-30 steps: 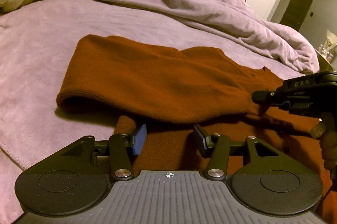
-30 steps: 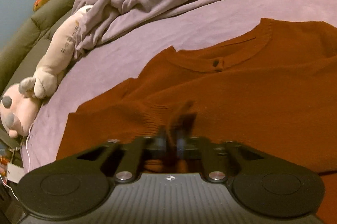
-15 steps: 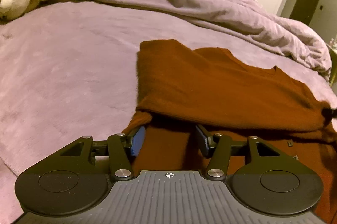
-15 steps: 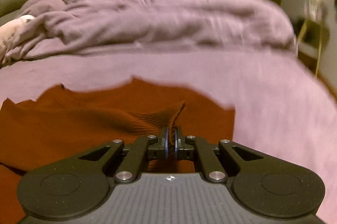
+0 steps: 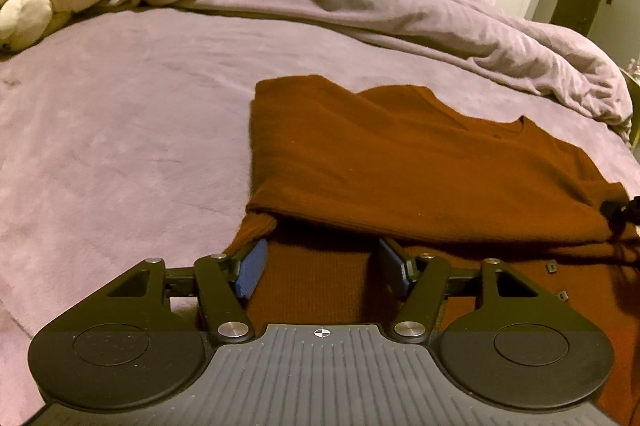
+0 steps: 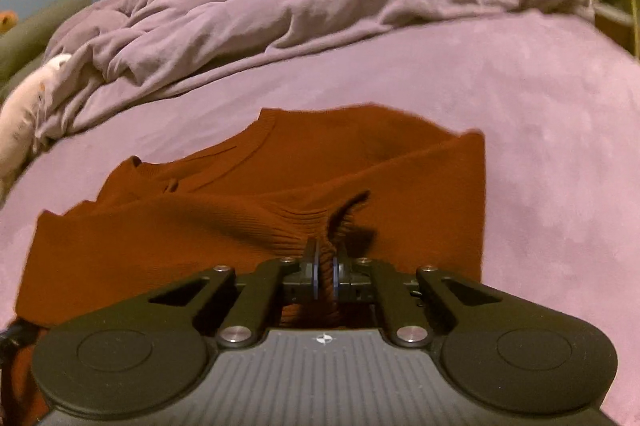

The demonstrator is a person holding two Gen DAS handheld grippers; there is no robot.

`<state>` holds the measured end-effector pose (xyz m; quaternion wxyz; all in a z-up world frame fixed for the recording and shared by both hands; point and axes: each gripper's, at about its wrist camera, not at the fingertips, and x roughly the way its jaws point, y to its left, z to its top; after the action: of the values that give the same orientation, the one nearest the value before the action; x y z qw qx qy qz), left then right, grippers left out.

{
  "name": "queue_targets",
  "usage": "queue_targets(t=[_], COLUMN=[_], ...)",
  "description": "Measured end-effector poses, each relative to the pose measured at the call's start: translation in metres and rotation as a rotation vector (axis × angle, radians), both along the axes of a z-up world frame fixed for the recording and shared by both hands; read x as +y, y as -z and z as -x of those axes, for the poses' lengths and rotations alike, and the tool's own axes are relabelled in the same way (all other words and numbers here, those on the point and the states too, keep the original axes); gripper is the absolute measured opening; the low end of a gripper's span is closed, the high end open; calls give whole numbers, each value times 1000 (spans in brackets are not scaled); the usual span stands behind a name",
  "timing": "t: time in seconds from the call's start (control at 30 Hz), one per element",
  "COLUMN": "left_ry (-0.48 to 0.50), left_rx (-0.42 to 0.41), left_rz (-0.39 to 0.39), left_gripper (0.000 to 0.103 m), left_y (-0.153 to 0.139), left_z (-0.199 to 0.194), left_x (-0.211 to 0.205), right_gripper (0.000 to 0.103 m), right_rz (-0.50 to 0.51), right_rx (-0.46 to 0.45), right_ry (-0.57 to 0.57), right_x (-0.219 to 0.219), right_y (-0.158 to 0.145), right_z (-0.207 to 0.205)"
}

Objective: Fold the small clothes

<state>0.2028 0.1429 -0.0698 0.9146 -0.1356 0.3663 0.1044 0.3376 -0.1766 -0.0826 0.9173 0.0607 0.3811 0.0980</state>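
Folding in hand: rust-brown sweater [image 5: 400,165] lies on the purple bedspread [image 5: 120,105], one side laid over. My right gripper [image 6: 325,268] is clamped on the ribbed cuff [image 6: 312,226]; my left gripper [image 5: 320,266] hangs wide, empty, above the lower layer. I'd lay the cuff flat, aligned to the fold, then let go.

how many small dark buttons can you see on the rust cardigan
3: two dark buttons on the lower layer right of the left gripper, one at the neckline. More may be hidden under the fold.
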Motion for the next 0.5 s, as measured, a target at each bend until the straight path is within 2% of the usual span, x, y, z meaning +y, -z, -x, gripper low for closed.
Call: queue_targets(t=[0.1, 0.13, 0.33, 0.4, 0.5], left_ry=[18, 24, 30, 21, -13], left_rx=[-13, -14, 7, 15, 34], left_rz=[1, 1, 21, 18, 11], left_gripper=[66, 66, 66, 66, 66], left_y=[-7, -9, -14, -17, -25], left_z=[5, 5, 7, 10, 19], left_x=[0, 0, -1, 2, 7], right_gripper=[5, 5, 5, 9, 10], right_rz=[180, 235, 366, 374, 365], right_rx=[-156, -182, -136, -101, -135], right_ry=[19, 28, 50, 68, 137], right_x=[6, 6, -5, -8, -13], right_y=[-20, -23, -3, 3, -7], right_z=[13, 13, 1, -2, 3])
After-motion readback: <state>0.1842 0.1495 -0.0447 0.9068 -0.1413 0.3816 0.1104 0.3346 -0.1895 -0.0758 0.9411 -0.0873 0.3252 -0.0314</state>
